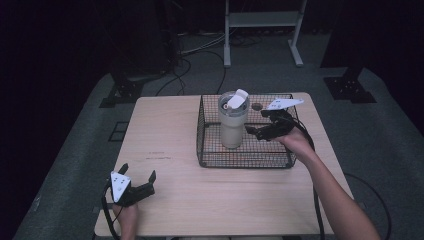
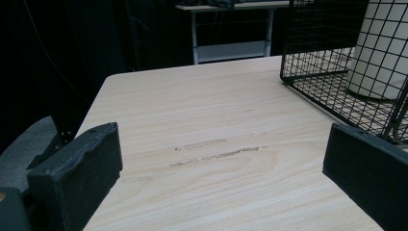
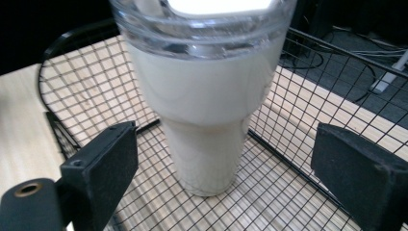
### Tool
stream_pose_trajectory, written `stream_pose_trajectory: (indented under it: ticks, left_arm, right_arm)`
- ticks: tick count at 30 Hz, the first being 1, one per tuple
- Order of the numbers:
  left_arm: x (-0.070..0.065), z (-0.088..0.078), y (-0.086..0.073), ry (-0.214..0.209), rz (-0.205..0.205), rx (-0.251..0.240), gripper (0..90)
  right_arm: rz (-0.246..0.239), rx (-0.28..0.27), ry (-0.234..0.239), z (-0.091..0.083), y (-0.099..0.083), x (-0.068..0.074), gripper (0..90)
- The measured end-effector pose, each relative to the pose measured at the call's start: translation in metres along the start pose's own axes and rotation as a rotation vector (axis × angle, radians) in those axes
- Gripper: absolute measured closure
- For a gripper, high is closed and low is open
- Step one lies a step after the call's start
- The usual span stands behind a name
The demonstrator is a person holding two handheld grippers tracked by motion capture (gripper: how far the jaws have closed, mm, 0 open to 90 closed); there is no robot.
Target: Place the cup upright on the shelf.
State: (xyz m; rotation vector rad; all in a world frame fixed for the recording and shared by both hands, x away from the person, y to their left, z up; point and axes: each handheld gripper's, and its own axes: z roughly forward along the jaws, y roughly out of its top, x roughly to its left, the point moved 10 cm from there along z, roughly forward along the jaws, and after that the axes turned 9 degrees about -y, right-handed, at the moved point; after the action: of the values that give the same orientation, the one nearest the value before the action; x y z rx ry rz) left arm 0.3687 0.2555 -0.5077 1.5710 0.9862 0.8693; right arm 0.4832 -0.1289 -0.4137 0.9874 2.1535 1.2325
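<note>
Right claw (image 1: 260, 131) inside wire basket (image 1: 210, 160), jaws spread wide, nothing gripped, aimed at tumbler (image 1: 232, 121) from its right side. Tumbler upright on basket floor, left of middle; in right gripper view its lid top cut off at frame edge, base seen through gap between jaws. Small dark item behind tumbler in basket too dim to identify. Right forearm stretches diagonally over worktop (image 1: 165, 130). Left claw (image 1: 136, 176) near front-left worktop corner, jaws wide, empty, well apart from basket.
</note>
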Motion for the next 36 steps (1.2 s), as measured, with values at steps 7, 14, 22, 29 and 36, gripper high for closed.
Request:
stream_pose_trajectory:
  ticks: [7,14,22,29,36]
  left_arm:
    - [0.0,0.0,0.0,0.001,0.0,0.0,0.0]
    - [0.0,0.0,0.0,0.001,0.0,0.0,0.0]
    - [0.0,0.0,0.0,0.003,0.003,0.002,0.0]
    - [0.0,0.0,0.0,0.004,0.0,-0.001,0.0]
    - [0.0,0.0,0.0,0.005,-0.001,-0.001,0.0]
  right_arm:
    - [-0.013,-0.011,0.005,-0.015,0.004,0.002,8.8]
    - [-0.016,-0.009,-0.002,-0.028,0.006,0.002,8.8]
    - [-0.041,-0.022,-0.006,-0.047,0.012,0.003,8.9]
    - [-0.046,-0.035,0.0,-0.059,0.01,0.005,8.9]
    - [-0.047,-0.031,0.004,-0.067,-0.001,0.007,8.9]
